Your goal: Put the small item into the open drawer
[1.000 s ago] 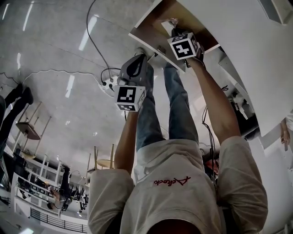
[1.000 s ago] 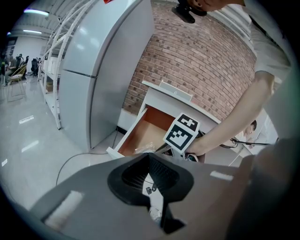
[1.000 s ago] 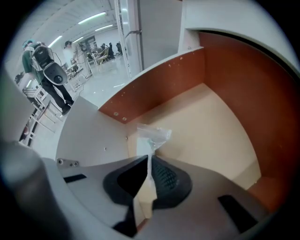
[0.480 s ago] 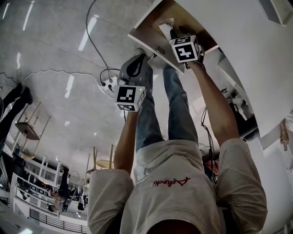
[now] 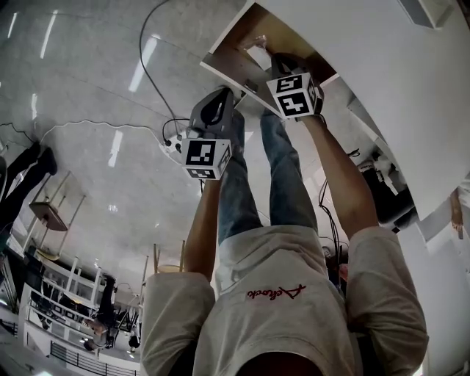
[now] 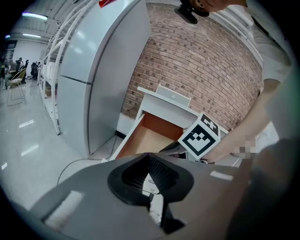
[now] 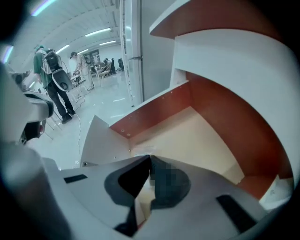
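Brown-lined open drawer [image 5: 283, 20], white front. Left gripper [image 6: 149, 153] outside it, jaws together, empty. Right gripper [image 7: 149, 158] over the drawer floor near a front corner, jaws closed tip to tip, seemingly pinching small pale item [image 5: 257, 42]. Item likely light, crinkly, soft; an edge pinch suffices.

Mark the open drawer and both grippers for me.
open drawer [image 7: 197, 136], right gripper view, on its pale floor.
right gripper [image 7: 150, 156], right gripper view, where its jaw tips meet.
left gripper [image 6: 148, 153], left gripper view, where its jaw tips meet.
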`<state>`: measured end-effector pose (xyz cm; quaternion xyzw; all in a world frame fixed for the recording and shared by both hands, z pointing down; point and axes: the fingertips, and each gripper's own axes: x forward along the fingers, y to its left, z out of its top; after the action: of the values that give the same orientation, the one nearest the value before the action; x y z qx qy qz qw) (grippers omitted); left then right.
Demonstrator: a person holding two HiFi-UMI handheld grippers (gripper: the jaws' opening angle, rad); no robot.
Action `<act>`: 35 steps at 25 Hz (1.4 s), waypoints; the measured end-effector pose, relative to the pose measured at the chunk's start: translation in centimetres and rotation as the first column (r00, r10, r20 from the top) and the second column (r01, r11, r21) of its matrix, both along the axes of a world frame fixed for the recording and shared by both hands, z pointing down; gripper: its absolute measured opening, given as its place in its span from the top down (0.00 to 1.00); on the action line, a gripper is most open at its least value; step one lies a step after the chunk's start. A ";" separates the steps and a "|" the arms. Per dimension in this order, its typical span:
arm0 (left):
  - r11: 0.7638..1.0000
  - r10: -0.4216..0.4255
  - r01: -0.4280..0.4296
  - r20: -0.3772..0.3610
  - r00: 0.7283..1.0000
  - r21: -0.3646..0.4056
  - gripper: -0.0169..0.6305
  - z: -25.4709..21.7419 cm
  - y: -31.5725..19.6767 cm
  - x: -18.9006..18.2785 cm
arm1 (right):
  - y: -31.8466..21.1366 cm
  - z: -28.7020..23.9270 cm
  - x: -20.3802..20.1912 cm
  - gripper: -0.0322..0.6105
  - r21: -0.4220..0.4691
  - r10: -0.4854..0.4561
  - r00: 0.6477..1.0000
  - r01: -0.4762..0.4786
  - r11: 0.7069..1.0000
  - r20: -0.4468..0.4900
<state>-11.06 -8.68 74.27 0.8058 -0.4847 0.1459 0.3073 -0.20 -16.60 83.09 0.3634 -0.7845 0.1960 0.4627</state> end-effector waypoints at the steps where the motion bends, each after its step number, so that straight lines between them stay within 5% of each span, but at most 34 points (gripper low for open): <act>1: 1.000 0.001 -0.001 0.002 1.000 0.005 0.96 -0.3 -0.2 0.0 | 0.1 -0.5 0.0 0.93 0.007 0.004 1.000 -0.005 1.000 0.012; 19: 0.990 0.059 -0.062 0.025 0.998 0.128 0.96 -11.3 -4.3 3.0 | 1.0 -18.8 0.1 0.93 0.264 0.043 0.967 -0.111 0.958 0.253; 35: 0.951 0.012 -0.040 0.092 0.996 0.306 0.96 -24.7 -9.0 2.4 | -3.3 -34.2 5.6 0.93 0.451 0.120 0.923 -0.288 0.845 0.365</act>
<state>-8.66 -17.68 49.55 0.8429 -0.5039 0.1082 0.1542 5.41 -19.94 48.85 0.5153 -0.8294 0.0931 0.1950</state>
